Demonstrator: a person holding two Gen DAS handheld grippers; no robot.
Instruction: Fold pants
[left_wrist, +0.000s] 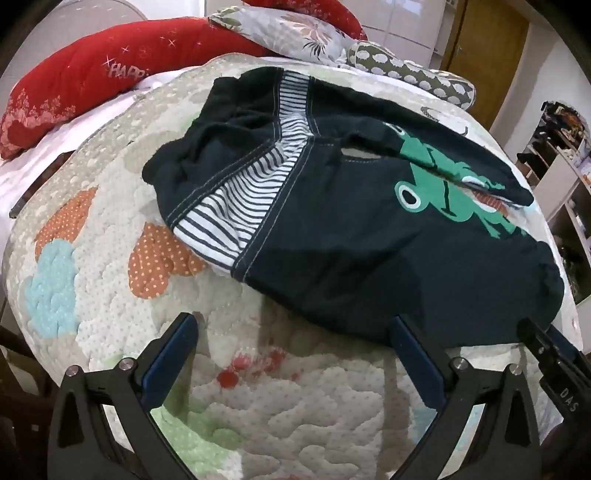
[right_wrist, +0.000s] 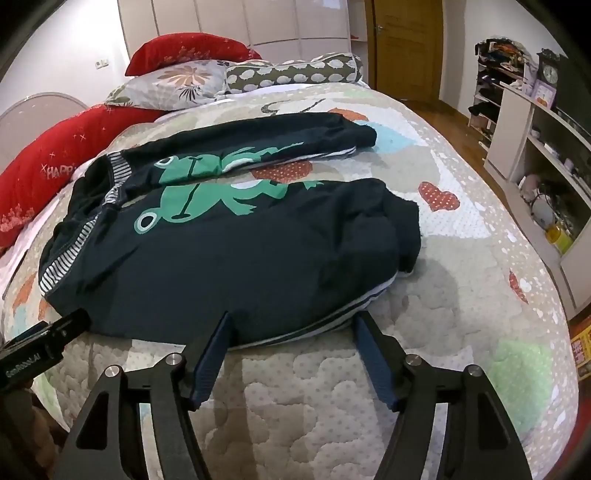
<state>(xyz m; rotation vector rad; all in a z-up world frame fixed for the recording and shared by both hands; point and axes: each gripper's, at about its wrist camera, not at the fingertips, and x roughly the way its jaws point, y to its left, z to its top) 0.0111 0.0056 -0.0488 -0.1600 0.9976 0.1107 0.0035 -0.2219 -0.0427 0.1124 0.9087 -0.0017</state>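
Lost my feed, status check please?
Left tool and right tool open, at near edge of pants. Pants flat on quilt, unfolded, legs apart. Nothing in the way.

The supporting surface is a bed covered by a quilted bedspread printed with dotted hearts and clouds in orange, red, blue and green. Dark navy pants, with a striped waistband and a green frog print, lie flat directly on the bedspread, legs spread apart. At the head of the bed rest red pillows, a grey floral pillow and an olive bolster with white spots. A white sheet shows beside the bedspread.
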